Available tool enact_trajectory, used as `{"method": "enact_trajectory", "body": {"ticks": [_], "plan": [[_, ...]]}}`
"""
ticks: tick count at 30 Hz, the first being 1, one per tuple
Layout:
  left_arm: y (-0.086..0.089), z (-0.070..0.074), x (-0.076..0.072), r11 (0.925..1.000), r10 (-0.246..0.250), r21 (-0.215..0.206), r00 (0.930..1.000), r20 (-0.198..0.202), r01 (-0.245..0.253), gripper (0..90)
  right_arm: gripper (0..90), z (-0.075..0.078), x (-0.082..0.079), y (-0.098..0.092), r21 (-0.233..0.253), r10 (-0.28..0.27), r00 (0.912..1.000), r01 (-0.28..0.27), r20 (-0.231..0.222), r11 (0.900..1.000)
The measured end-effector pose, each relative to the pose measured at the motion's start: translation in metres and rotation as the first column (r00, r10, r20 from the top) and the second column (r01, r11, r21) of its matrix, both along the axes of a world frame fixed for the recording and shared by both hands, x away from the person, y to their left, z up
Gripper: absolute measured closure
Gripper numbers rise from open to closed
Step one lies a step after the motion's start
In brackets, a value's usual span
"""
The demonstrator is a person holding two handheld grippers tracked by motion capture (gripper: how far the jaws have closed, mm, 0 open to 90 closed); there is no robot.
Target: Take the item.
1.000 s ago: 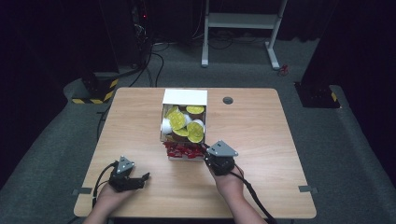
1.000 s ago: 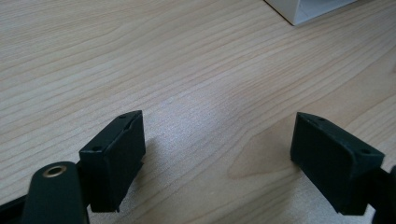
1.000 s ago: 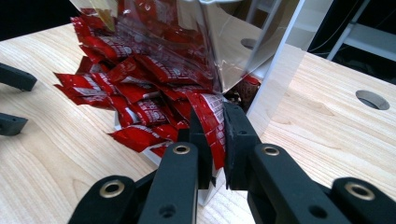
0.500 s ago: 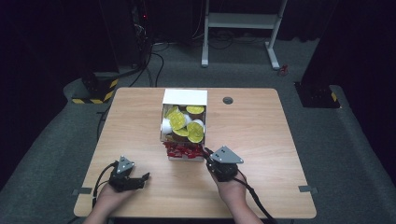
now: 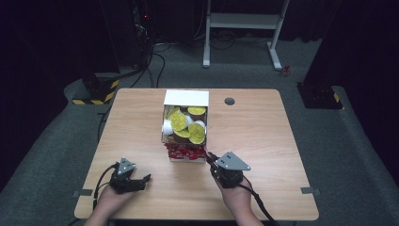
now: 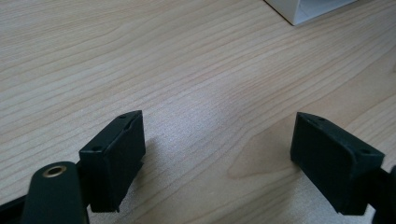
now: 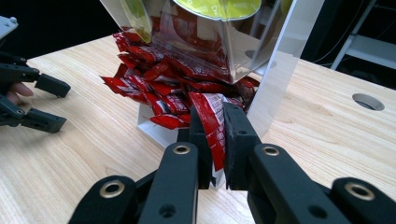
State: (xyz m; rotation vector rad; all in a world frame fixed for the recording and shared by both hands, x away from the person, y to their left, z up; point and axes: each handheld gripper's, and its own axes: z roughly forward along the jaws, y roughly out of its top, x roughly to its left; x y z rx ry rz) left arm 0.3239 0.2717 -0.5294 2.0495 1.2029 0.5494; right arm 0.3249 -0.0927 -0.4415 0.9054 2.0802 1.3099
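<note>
A white box (image 5: 186,98) stands mid-table, with yellow-lidded cups (image 5: 179,121) in its upper part and red sachets (image 5: 184,151) heaped in its front tray. My right gripper (image 5: 211,159) sits at the tray's right front corner, shut on one red sachet (image 7: 212,122) that stands upright between its jaws. In the right gripper view the pile of red sachets (image 7: 159,79) lies just beyond, under a clear panel. My left gripper (image 5: 141,181) rests open on the table at the front left, nothing between its fingers (image 6: 114,158).
The wooden table (image 5: 263,136) has a round cable hole (image 5: 229,100) behind the box on the right. The box's white corner (image 6: 303,7) is at the top of the left gripper view. Dark floor, cables and a white stand (image 5: 244,21) lie beyond the table.
My right gripper has drawn back toward the front edge from the sachet tray, with a red sachet between its jaws. The left gripper has stayed put.
</note>
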Motion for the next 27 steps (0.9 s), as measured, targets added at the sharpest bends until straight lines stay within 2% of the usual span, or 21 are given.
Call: {"method": "enact_trajectory", "body": {"ticks": [27], "plan": [[0.000,0.000,0.000,1.0000,0.000,0.001,1.0000,0.000,0.000,18.4,84.9,0.011,-0.026,-0.020,0.055,-0.006,0.9996,0.005,0.027,0.999]]}}
